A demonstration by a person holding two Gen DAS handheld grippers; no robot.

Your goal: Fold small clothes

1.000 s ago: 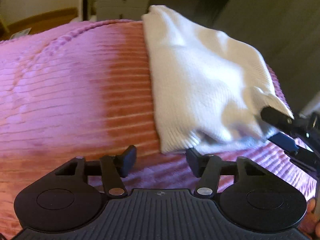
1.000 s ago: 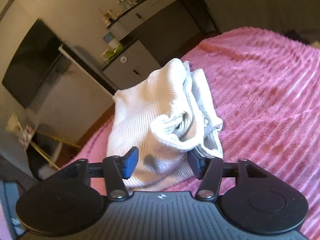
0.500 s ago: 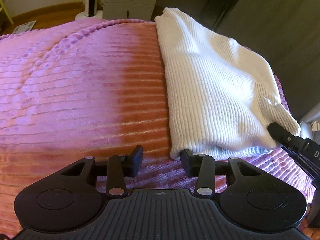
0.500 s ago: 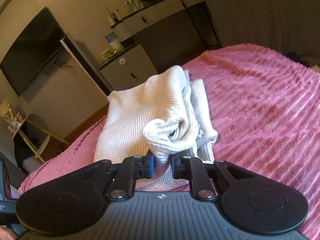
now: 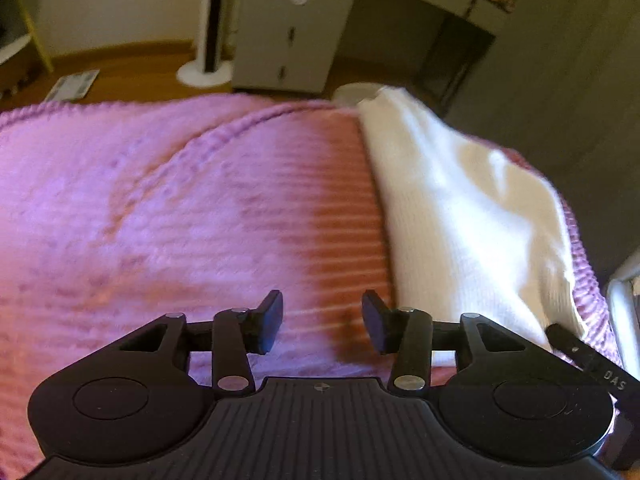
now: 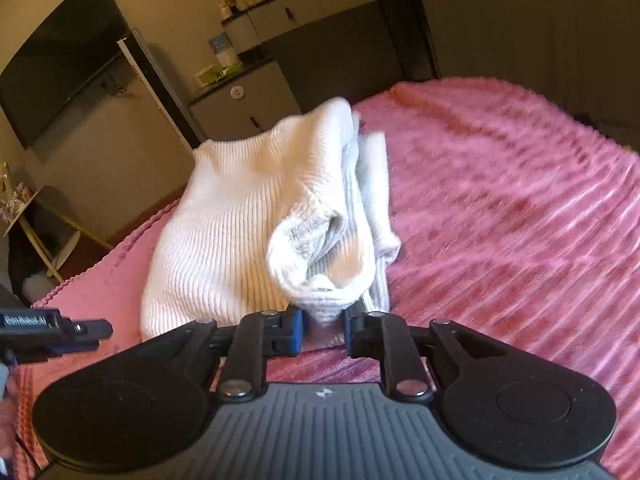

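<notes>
Right gripper [image 6: 323, 330] – fingers narrowed and clamped on a bunched hem of the white knit garment [image 6: 248, 224] at lower centre of the right wrist view. The garment is seen heaped on the pink ribbed bedspread [image 6: 500, 220]. Left gripper [image 5: 322, 322] – fingers held wide over bare bedspread [image 5: 180, 220], nothing gripped; the garment [image 5: 472, 216] lies along the right of the frame.

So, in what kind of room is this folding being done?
Most likely a bedroom. The white knitted garment lies on a bed with a pink ribbed blanket. A dark television hangs on the wall, and a dresser with bottles and a round mirror stands behind.
</notes>
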